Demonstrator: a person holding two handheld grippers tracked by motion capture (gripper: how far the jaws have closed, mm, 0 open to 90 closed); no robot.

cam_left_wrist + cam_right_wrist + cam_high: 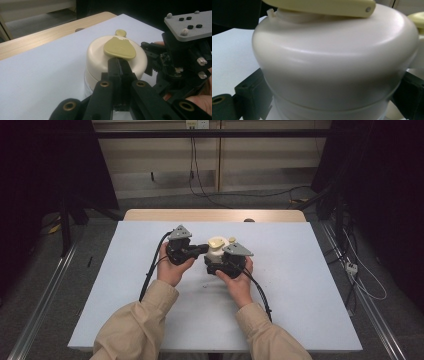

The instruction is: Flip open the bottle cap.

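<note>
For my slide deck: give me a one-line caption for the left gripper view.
Left gripper, jaws shut, meets the olive flap on a cream container's lid.

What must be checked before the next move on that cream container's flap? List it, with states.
1. Cream container upright on the table: ok.
2. Right fingers on both sides of the container's body, pressed against it: ok.
3. Left fingers shut, tips at the olive flap's near edge: ok.
4. Flap actually pinched between them: cannot tell.
5. Flap lying flat on the lid: ok.
</note>
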